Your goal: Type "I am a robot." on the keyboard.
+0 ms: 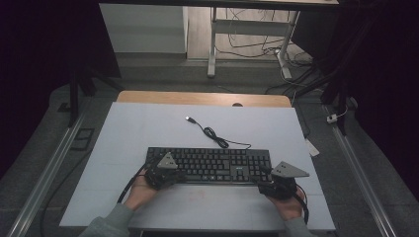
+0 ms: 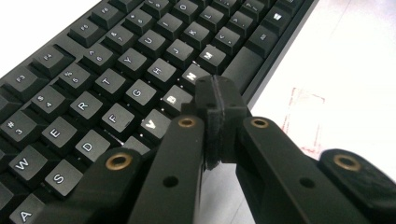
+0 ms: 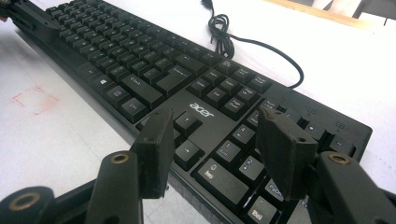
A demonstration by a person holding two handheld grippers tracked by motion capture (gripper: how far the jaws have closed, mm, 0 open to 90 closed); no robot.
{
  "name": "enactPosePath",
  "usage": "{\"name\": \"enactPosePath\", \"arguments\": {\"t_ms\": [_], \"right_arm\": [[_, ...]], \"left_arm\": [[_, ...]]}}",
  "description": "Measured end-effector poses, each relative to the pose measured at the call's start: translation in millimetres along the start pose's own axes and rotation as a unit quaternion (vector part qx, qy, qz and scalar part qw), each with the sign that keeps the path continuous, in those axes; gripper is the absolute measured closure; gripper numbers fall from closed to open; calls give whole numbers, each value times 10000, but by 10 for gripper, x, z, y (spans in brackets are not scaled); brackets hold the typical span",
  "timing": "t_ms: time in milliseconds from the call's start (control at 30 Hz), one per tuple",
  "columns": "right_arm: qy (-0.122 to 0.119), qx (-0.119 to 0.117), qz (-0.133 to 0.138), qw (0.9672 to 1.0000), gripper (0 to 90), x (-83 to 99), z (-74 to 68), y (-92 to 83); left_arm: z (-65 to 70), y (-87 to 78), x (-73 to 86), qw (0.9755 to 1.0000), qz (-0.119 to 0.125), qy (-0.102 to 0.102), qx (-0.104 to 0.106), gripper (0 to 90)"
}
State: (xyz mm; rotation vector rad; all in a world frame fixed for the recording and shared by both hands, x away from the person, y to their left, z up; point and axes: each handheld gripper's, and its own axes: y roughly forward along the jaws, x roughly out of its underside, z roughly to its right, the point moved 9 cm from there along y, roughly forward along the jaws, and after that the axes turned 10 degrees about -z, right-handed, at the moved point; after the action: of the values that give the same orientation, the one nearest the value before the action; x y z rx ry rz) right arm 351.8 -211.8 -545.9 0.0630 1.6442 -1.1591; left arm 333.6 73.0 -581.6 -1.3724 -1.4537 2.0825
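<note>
A black Acer keyboard (image 1: 210,165) lies across the white mat (image 1: 148,128), its cable (image 1: 217,138) coiled behind it and ending in a loose USB plug (image 1: 189,119). My left gripper (image 1: 165,173) is at the keyboard's left front. In the left gripper view it (image 2: 219,100) is shut with nothing between the jaws, tips over the front edge beside the B and N keys (image 2: 184,86). My right gripper (image 1: 276,182) is at the keyboard's right front corner. It (image 3: 217,140) stands open, the jaws straddling the arrow keys (image 3: 187,140) and number pad.
A faint red square mark (image 1: 197,193) is printed on the mat in front of the keyboard. The wooden table edge (image 1: 202,98) runs behind the mat. Beyond it stand desk legs (image 1: 212,44) and floor cables. Metal rails (image 1: 356,168) flank the table.
</note>
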Motion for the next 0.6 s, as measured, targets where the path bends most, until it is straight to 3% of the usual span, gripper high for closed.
{"name": "enactPosePath", "arguments": {"t_ms": [100, 300, 433, 600], "right_arm": [[-8, 18, -2, 10000, 466, 1, 1, 1], [5, 29, -2, 10000, 465, 3, 7, 2], [-2, 29, -6, 10000, 465, 4, 7, 4], [-12, 16, -24, 10000, 465, 9, 13, 7]], "left_arm": [[-6, 37, 19, 9999, -121, 56, -82, 888], [-4, 78, 11, 9999, -139, 1, -38, 890], [-13, 41, 2, 9998, -97, 79, -178, 890], [-53, -163, -70, 9986, 474, -158, -151, 888]]}}
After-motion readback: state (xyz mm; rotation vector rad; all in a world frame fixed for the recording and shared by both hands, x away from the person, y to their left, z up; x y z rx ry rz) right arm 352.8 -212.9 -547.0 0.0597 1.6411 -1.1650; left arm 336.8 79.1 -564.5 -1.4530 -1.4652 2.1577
